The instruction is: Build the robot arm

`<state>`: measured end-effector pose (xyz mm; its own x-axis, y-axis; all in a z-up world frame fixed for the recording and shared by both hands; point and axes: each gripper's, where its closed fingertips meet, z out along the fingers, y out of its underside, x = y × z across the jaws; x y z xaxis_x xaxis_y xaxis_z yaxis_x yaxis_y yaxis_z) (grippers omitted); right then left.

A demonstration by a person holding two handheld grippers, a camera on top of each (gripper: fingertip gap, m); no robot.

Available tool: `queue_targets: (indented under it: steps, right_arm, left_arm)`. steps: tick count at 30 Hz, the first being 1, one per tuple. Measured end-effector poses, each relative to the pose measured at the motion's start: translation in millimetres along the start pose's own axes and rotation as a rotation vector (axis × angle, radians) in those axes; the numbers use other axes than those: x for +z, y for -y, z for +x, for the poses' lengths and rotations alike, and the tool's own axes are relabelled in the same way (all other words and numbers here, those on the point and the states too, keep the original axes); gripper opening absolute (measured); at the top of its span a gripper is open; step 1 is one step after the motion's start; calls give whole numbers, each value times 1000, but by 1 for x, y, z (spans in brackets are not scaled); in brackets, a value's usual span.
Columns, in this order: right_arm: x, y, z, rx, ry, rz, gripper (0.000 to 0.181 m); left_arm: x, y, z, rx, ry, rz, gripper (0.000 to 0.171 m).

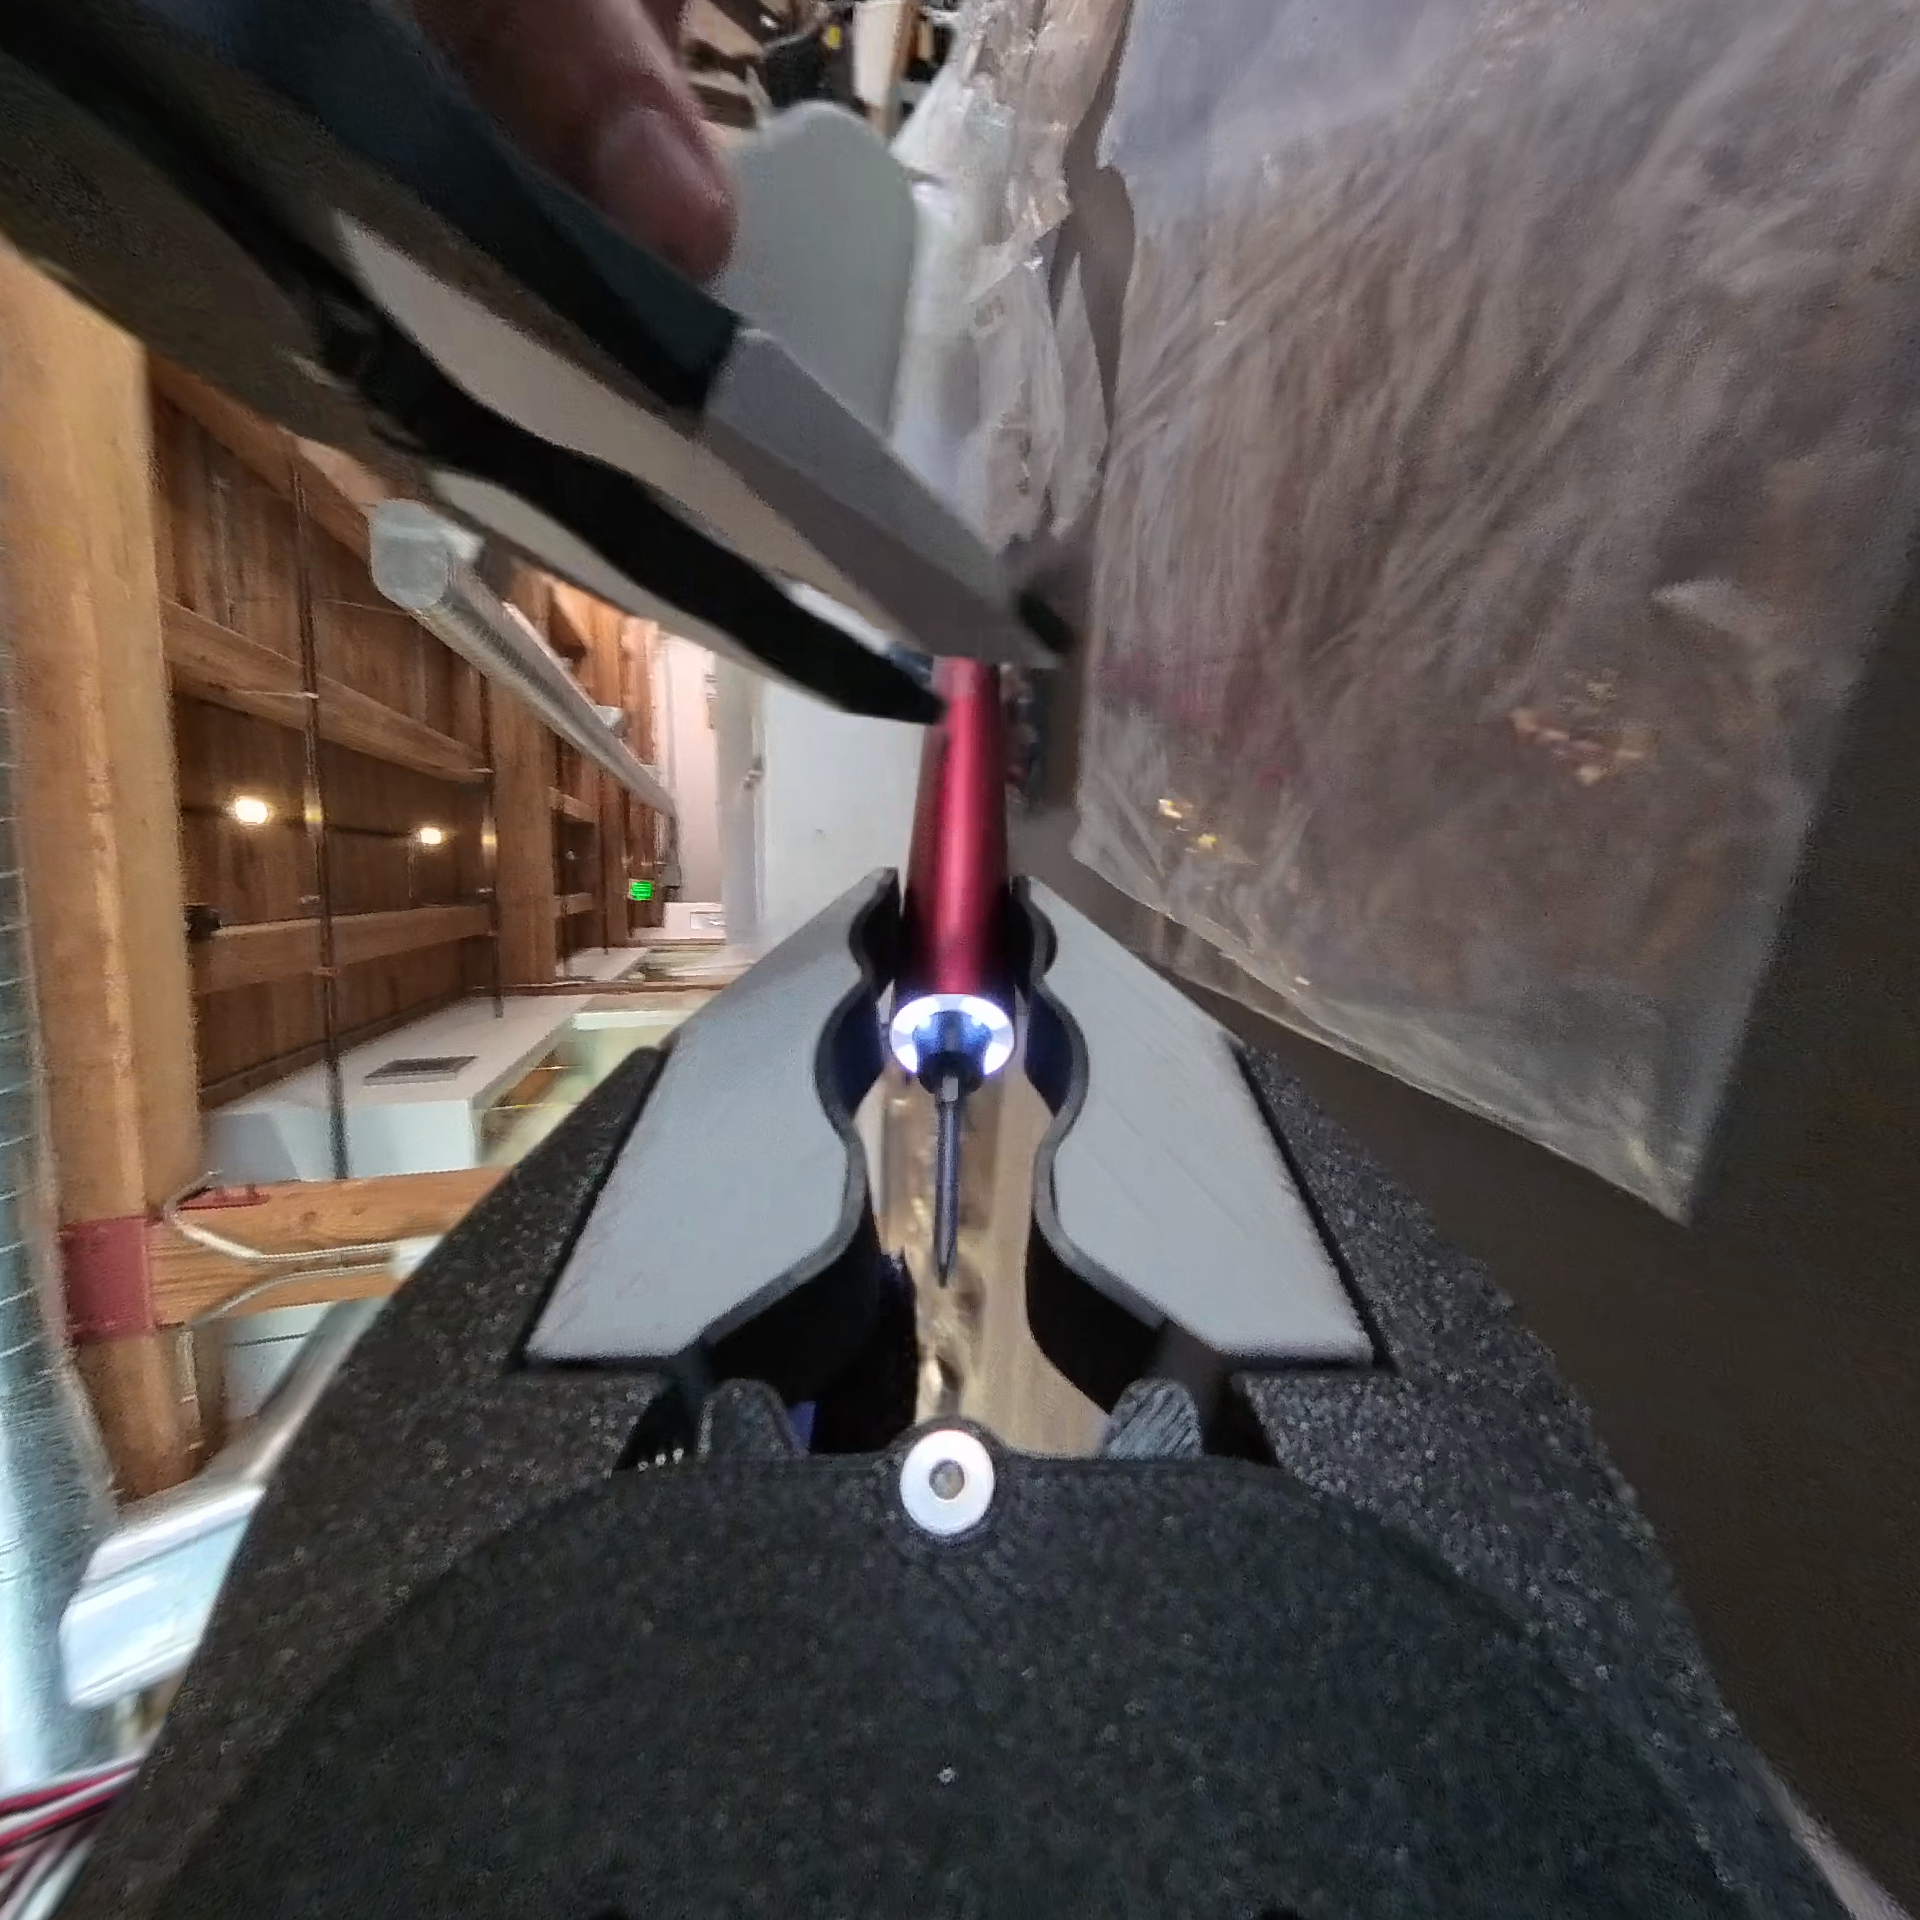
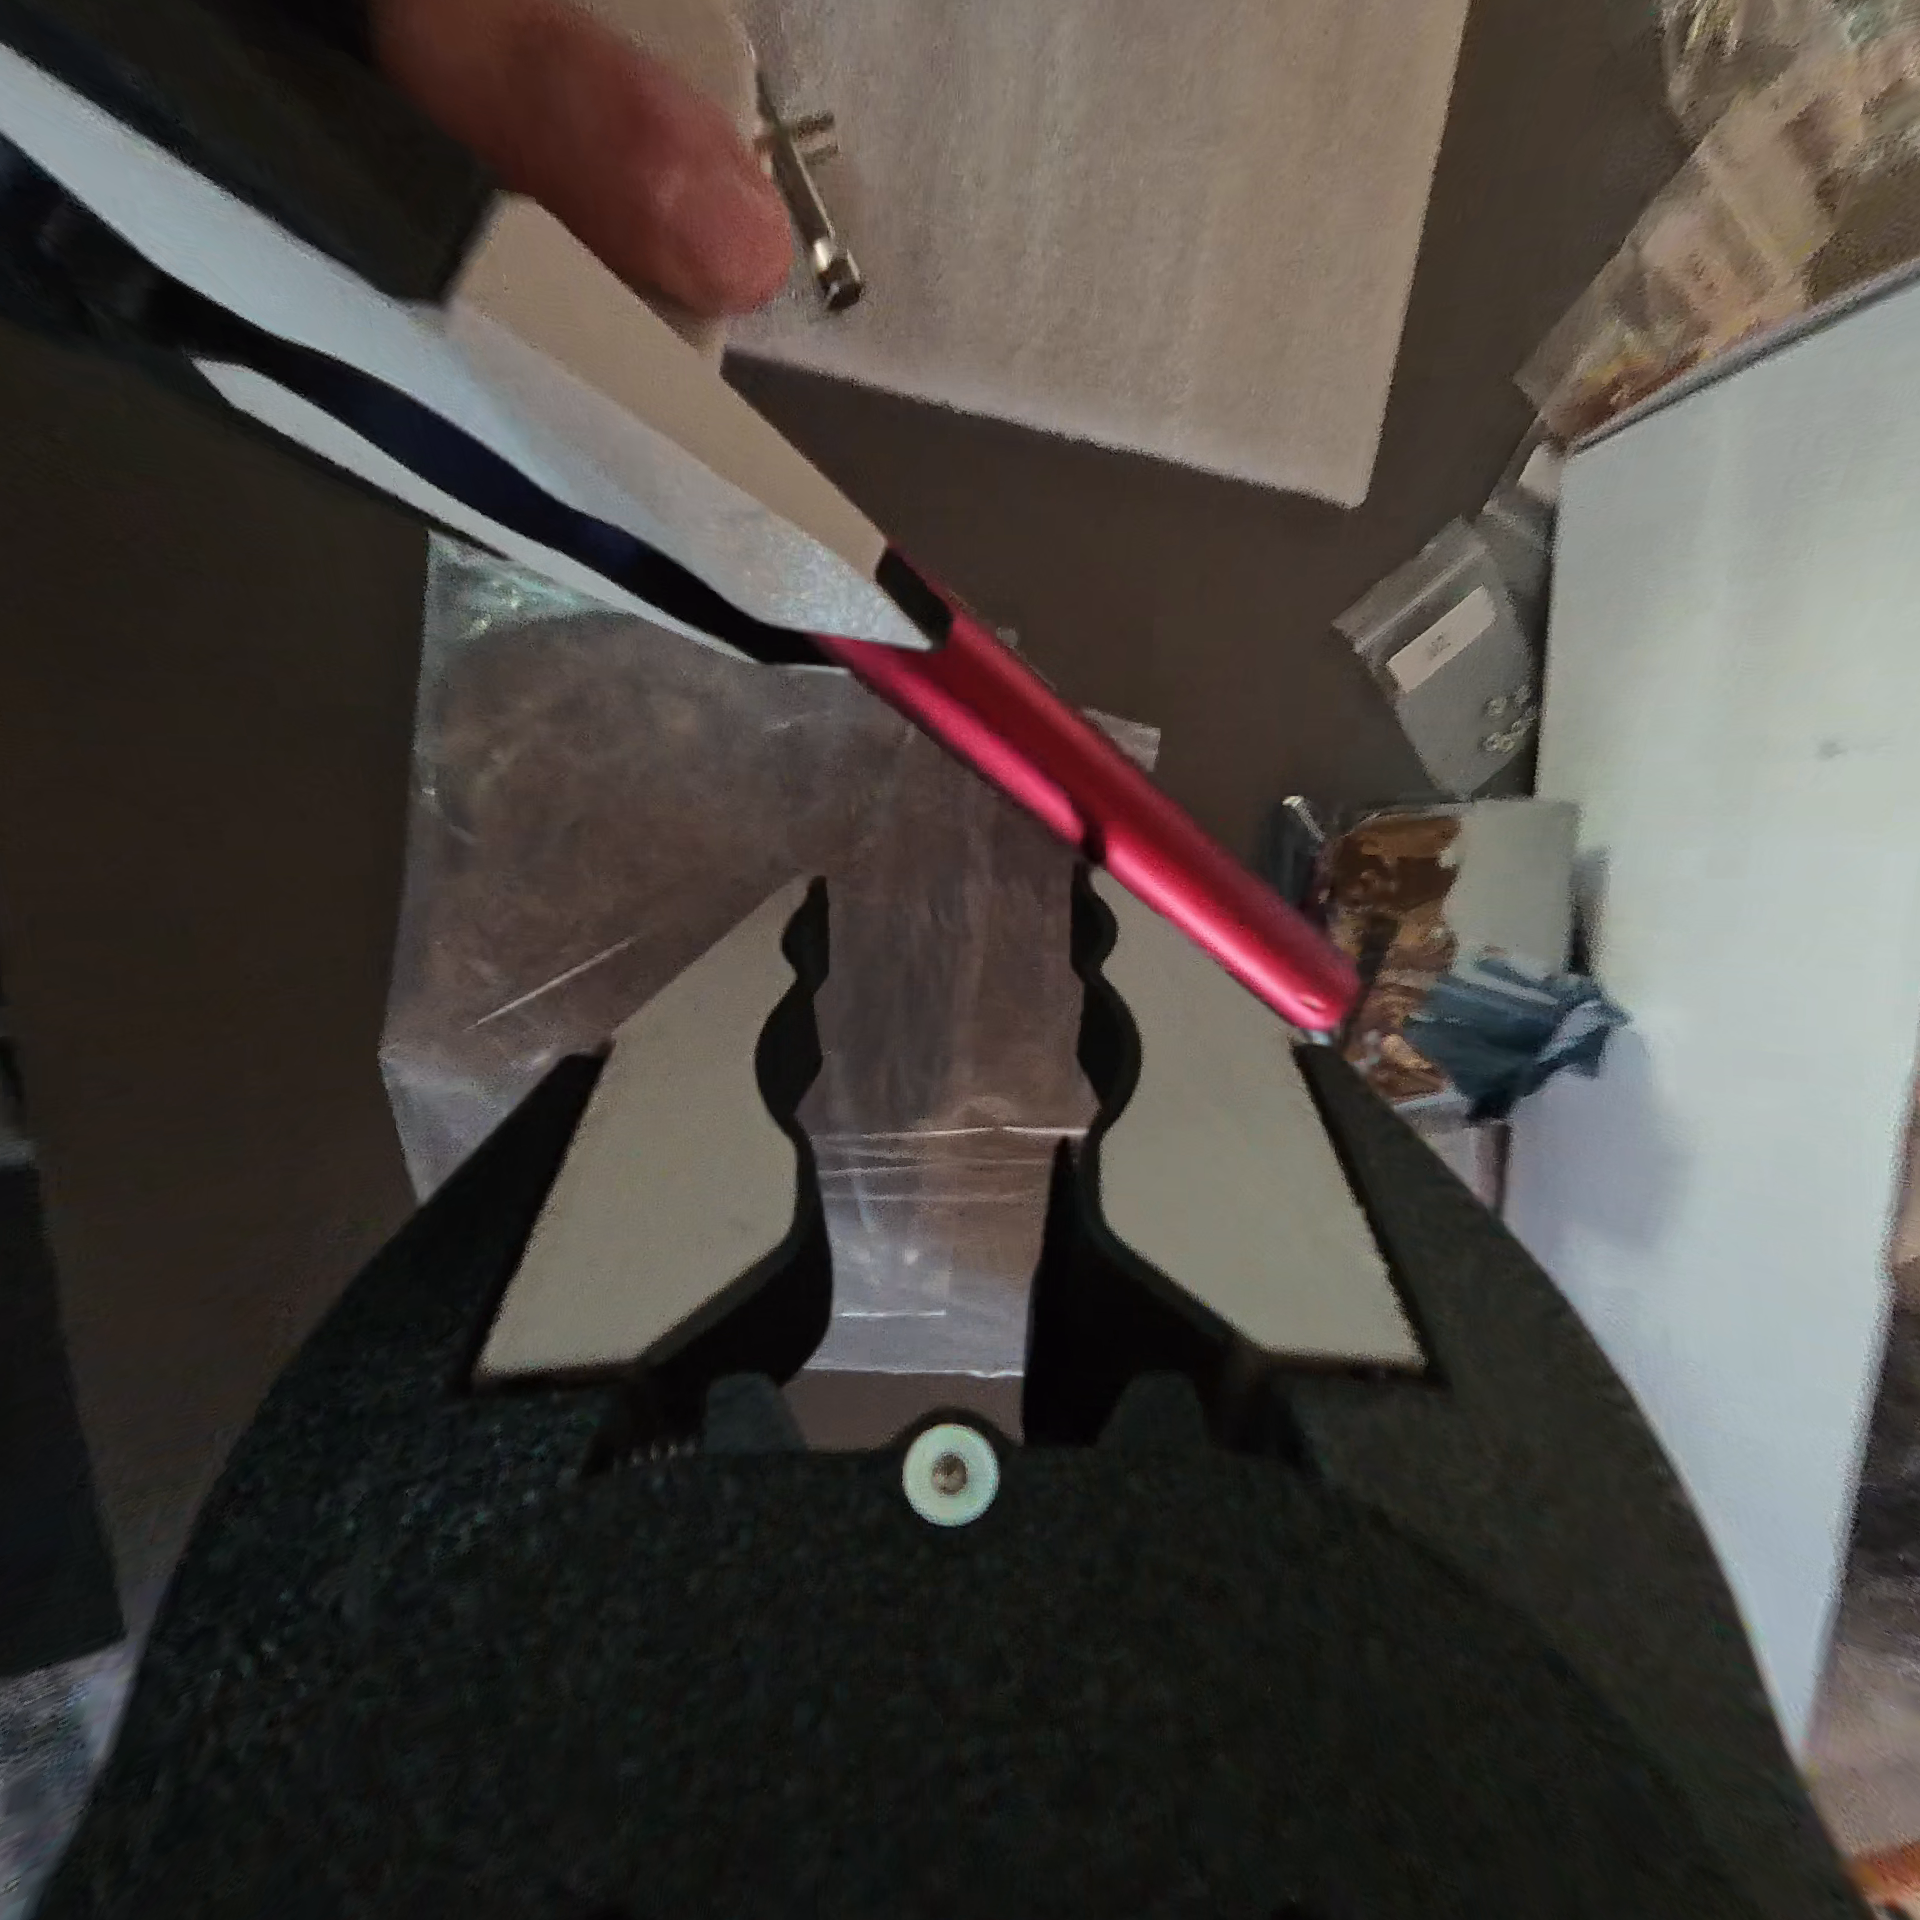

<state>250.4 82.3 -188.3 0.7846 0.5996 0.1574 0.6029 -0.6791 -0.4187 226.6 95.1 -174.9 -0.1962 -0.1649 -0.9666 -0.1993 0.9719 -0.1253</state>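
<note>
Screwdriver (image 1: 956, 831) held between two grippers

We see our left gripper (image 1: 956, 904) with its jaws drawn close together. They clasp the red screwdriver just behind its lit end. A ring of white light glows there, and the dark bit points back down the gap toward the camera. The red barrel runs forward and up, away from us. At its far end the tips of the right gripper, which comes in from the upper left, meet it. From this view we cannot tell whether those tips clamp the barrel or only touch it. A person's finger (image 1: 623, 125) lies on top of that gripper.

A clear bag (image 1: 1455, 520) lies on the dark table (image 1: 1766, 1351) to the right. Wooden wall panels (image 1: 343, 779) fill the left of the view.

In the right wrist view our right gripper (image 2: 951, 894) has its jaws standing well apart, with nothing between them. The screwdriver crosses on a slant just beyond the tip of the right-hand finger. We cannot tell whether it touches that tip. The other gripper reaches in from the upper left, its tips pinched on the upper end of the barrel.

The bag lies under the open jaws. A white sheet (image 2: 1091, 260) with a small metal part (image 2: 810, 197) on it lies farther off, and a white box (image 2: 1714, 935) stands at the right.
</note>
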Motion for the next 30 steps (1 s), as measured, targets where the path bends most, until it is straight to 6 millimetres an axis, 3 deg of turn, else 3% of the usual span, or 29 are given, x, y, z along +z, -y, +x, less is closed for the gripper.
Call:
queue_targets:
  steps: [2, 4, 8, 10, 14, 16, 20, 23, 26, 28, 30]
  right_arm:
    - [-13, 11, -4, -18, 28, 42, 44]
    - [-21, 21, -5, -38, 52, 69, 55]
    - [10, 19, -16, -180, 94, -21, 61]
    - [15, 24, -17, -247, 71, 6, 36]
    - [10, 25, -23, -235, 132, -30, 23]
    - [10, 18, -14, -177, 112, -64, 19]
    - [15, -18, 25, 49, -14, -173, 18]
    - [34, -19, 29, 277, 28, -130, 18]
    - [47, -12, 32, 356, 34, -74, 19]
    - [48, -11, 34, 392, 35, -65, 20]
    - [49, -11, 35, 407, 35, -42, 21]
  left_arm:
    - [-7, -2, 11, -14, -45, 1, 21]
    - [-14, -2, 14, -24, -41, 4, 21]
    - [-31, 7, 1, -54, 27, 61, 21]
    - [-40, 12, -6, -45, 56, 111, 21]
    - [-43, 1, -8, -116, 60, 68, 20]
    - [-42, -9, -12, -195, 60, 23, 21]
    - [-60, -4, -9, -528, -63, 47, 44]
    - [-88, 16, -5, -886, -274, 195, 44]
    - [-132, 30, -30, -1191, -431, 413, 42]
    - [-166, 21, -56, -1319, -458, 526, 43]
    - [-194, -5, -82, -1397, -423, 578, 43]
